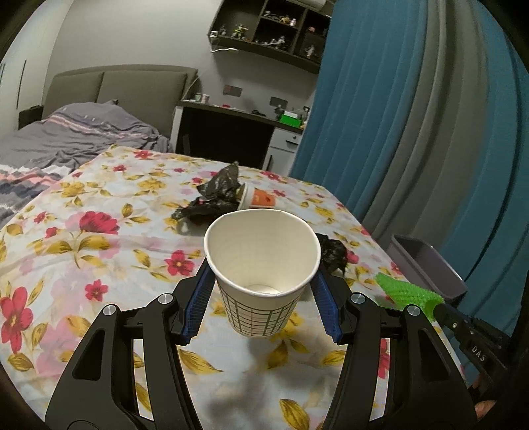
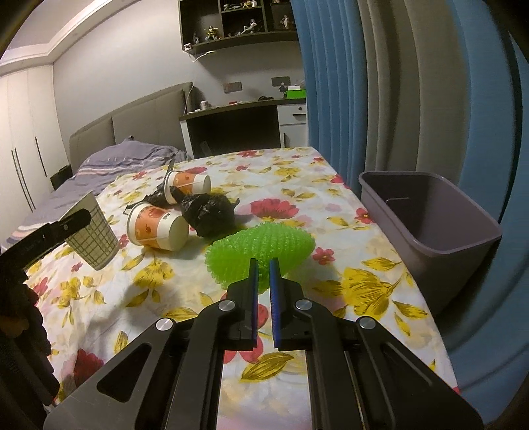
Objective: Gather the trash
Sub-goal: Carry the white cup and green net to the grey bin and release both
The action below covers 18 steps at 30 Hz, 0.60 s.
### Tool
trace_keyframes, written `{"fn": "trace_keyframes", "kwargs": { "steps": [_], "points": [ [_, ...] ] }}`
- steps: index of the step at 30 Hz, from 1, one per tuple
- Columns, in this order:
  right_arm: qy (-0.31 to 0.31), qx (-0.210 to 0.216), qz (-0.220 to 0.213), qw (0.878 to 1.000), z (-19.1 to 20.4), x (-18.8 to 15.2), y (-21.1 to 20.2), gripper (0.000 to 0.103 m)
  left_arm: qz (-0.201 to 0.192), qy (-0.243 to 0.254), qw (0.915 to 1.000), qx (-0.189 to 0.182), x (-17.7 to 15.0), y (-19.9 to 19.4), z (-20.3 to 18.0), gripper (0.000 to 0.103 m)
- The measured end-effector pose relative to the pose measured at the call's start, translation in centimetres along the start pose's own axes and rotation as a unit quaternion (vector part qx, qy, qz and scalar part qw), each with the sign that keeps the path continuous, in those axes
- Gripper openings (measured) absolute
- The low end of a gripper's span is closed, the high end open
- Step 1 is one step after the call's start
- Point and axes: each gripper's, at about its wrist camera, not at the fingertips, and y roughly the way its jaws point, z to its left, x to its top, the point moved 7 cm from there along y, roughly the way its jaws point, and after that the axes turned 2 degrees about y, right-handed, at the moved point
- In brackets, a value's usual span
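Two grippers up over the floral tablecloth [image 2: 297,185]. Left gripper [image 1: 263,284] is clamped on a white paper cup w/ grid pattern [image 1: 261,264], blue pads [image 1: 198,301] pressing both sides below the rim, cup mouth facing the cam, held off the cloth. Right gripper [image 2: 261,291] has its blue pads nearly together, pinching the near edge of a green foam net sleeve [image 2: 259,246]; sleeve looks lifted just above the cloth, its shadow under it.

Landmark = the green sleeve. Just behind it, to the left: crumpled black plastic bag [image 2: 208,213]. Left of the bag, touching it: orange-print paper cup [image 2: 157,230] on its side, base toward the cam. Behind that, a 2nd orange-print cup [image 2: 186,185], also on its side, w/ more black plastic next to it. Far left of the sleeve, the grid cup shows in the right cam too, tilted.

Right of the sleeve, at the table edge: grey-purple bin [image 2: 429,218], open top, inside looks bare. Blue/grey curtain [image 2: 396,99] behind the bin. Further back: bed w/ grey bedding [image 2: 132,158], desk [image 2: 238,122], wall shelf w/ figurines [image 2: 231,23].
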Motion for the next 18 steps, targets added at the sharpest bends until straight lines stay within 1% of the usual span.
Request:
{"fn": "trace_keyframes", "kwargs": {
  "steps": [8, 18],
  "points": [
    [0.008, 0.000, -0.011, 1.000, -1.1, 0.5, -0.7, 0.007, 0.001, 0.011, 0.9999, -0.012, -0.1, 0.3, -2.0, 0.057],
    [0.016, -0.006, -0.029, 0.999, -2.9, 1.5, -1.8, 0.007, 0.003, 0.035, 0.9987, -0.036, 0.2, 0.8, -5.8, 0.057]
  ]
}}
